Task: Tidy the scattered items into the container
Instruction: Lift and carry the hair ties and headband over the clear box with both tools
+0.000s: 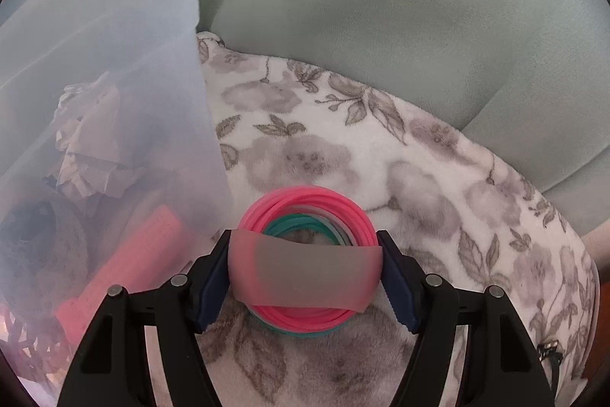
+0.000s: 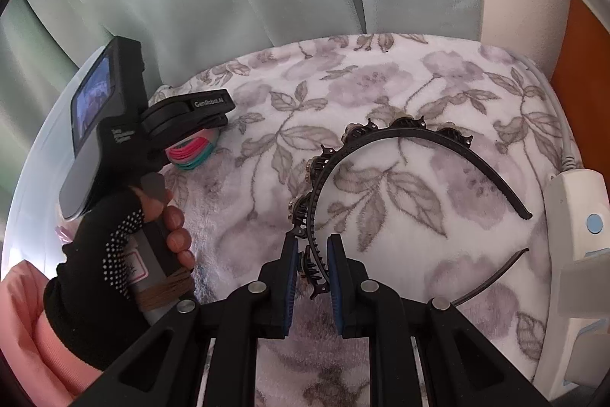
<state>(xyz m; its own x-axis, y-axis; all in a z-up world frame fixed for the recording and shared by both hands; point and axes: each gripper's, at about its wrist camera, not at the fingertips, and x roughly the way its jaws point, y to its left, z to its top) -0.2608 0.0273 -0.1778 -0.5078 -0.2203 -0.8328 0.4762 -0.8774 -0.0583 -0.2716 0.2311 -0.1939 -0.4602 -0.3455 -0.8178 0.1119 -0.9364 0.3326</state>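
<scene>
Two items in hand, one per gripper, both on a floral fleece blanket (image 1: 343,124) spread over a pale green sofa.

Item 1: coil of hair ties (image 1: 305,227), pink and teal, bundled with a frosted band across the near side. It lies flat on the blanket, just beside the translucent container (image 1: 106,94). The left gripper (image 1: 305,277) straddles it, the blue pads (image 1: 211,277) at both flanks of the banded part; whether they press yet cannot be told. Judged light, soft and springy; it will squash under pressure and may slip sideways, so a hold across the band, where the loops are bound, looks best.

Item 2: black headband (image 2: 419,134) with small claw clips and stones, lying arched on the blanket. The right gripper (image 2: 310,277) is pinched close upon one end of it. Judged light, stiff yet flexing, with brittle teeth; it may pivot when lifted by one end.

Container contents, seen through the wall: crumpled paper (image 1: 91,147) and a pink comb-like piece (image 1: 129,269).
</scene>
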